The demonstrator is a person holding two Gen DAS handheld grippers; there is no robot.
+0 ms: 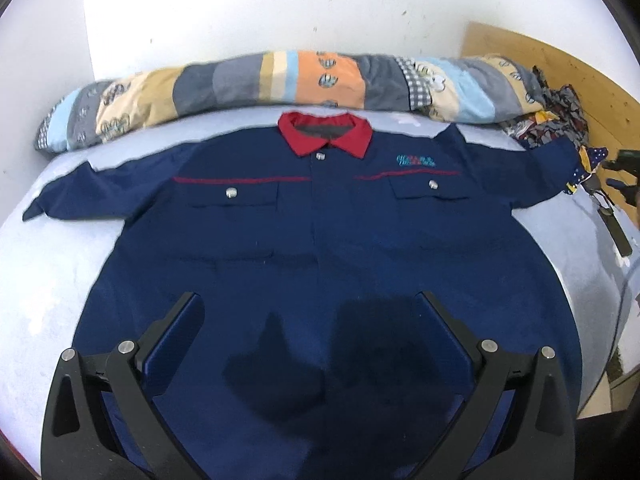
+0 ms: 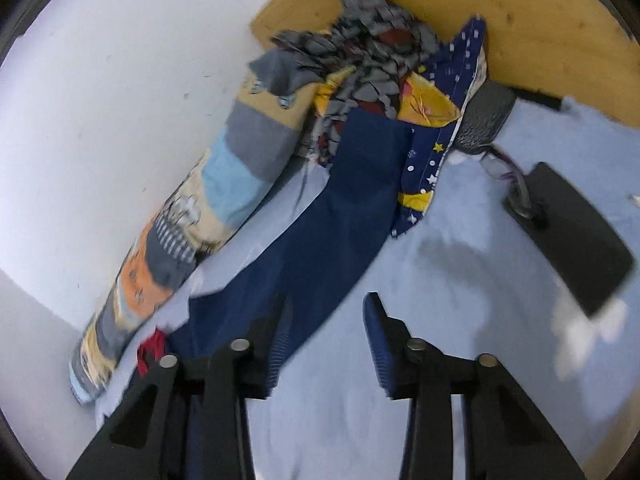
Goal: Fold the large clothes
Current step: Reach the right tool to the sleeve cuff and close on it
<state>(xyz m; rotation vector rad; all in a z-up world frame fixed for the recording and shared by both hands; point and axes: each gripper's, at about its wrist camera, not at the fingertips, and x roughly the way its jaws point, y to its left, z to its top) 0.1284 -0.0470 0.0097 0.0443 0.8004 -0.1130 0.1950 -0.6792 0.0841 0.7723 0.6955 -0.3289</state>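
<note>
We see the shirt (image 1: 320, 240) lying flat on the bed sheet (image 1: 52, 280), collar (image 1: 325, 136) at the far end, sleeves out to either side. Behind the collar a rolled quilt (image 1: 280, 80) runs along the wall (image 1: 280, 0). At the quilt's right end sits a heap of clothes (image 2: 372, 52), touching one sleeve (image 2: 360, 184). A flat device (image 2: 576, 236) lies on the sheet right of that sleeve.

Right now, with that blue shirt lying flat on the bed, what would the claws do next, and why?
Probably the right claw closes on the sleeve just ahead of it. Both claws are open and empty, the shirt lies spread flat with collar up, so folding a sleeve inward seems the natural first step.
</note>
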